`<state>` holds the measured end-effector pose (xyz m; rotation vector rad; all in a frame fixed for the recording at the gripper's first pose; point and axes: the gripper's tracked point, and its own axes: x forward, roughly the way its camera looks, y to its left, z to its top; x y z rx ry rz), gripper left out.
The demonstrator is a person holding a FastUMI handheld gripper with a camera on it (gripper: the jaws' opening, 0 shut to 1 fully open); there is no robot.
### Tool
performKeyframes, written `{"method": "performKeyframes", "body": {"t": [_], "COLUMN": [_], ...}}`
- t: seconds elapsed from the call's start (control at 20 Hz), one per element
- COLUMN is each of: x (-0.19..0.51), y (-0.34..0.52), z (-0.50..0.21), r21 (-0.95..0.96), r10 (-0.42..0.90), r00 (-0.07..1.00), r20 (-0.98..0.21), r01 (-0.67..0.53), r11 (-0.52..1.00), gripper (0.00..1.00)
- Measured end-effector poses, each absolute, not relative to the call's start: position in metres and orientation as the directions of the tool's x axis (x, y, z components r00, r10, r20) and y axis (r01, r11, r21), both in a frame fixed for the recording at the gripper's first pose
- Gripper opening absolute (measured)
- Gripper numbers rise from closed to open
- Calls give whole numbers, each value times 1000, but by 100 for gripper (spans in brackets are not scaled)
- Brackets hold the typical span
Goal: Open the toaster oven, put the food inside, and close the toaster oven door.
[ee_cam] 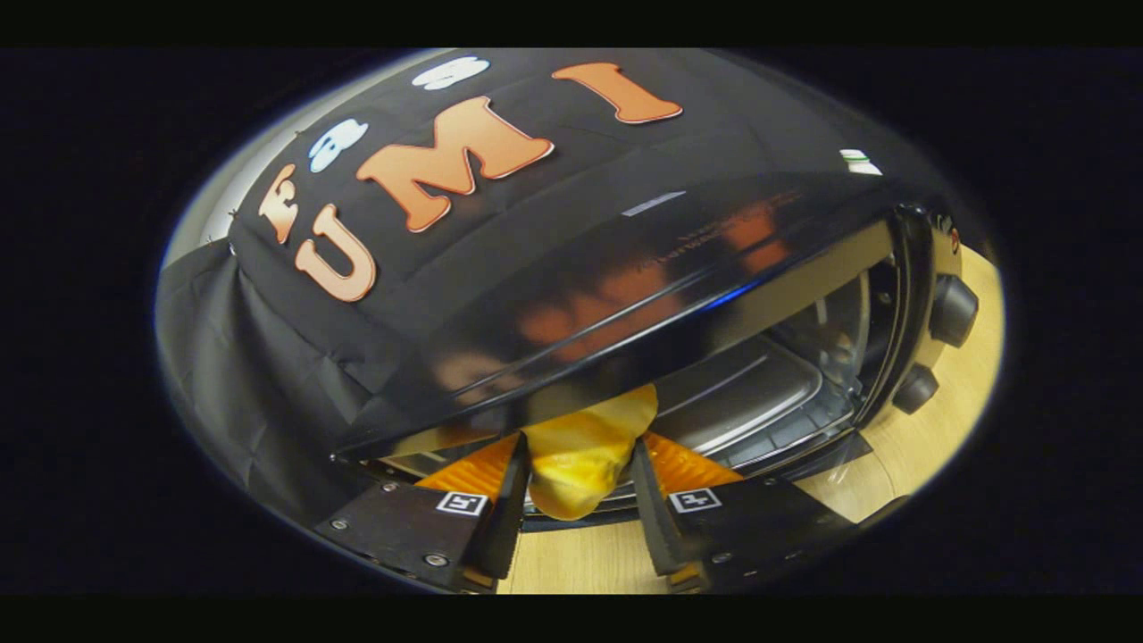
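**Toaster oven open, bread held at its mouth**

Toaster oven sits on a light wooden table, seen tilted in the fisheye view. Glossy black top, reflecting the booth wall. Cavity open; a metal tray lies inside on the floor of the chamber. Two black knobs on the control panel at the right end, one above the other. Door itself hard to make out; a dark edge runs along the cavity's lower front.

Gripper is clamped on a yellow bread piece: both fingers press its sides, one on each flank. The bread stands between them, its upper end reaching up to the oven's front lip, its lower rounded end hanging between the finger bases above the table. Bread is right at the oven opening; cannot tell whether its tip is already past the threshold. Tray lies beyond and to the right of the bread, apart from it.
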<state>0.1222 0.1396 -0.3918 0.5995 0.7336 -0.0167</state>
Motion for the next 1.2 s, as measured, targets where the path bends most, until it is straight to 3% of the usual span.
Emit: {"method": "performKeyframes", "body": {"t": [0.5,0.7,0.9,1.2], "x": [59,-11,-79,-118], "y": [123,115,111,92], "z": [-342,-337,-363,-398], "r21": [329,249,243,174], "r10": [150,159,197,153], "r00": [795,765,662,566], "r20": [-588,-624,-723,-810], "r01": [66,2,-23,-17], "r11": [942,969,970,985], "gripper": [85,87,87,89]}}
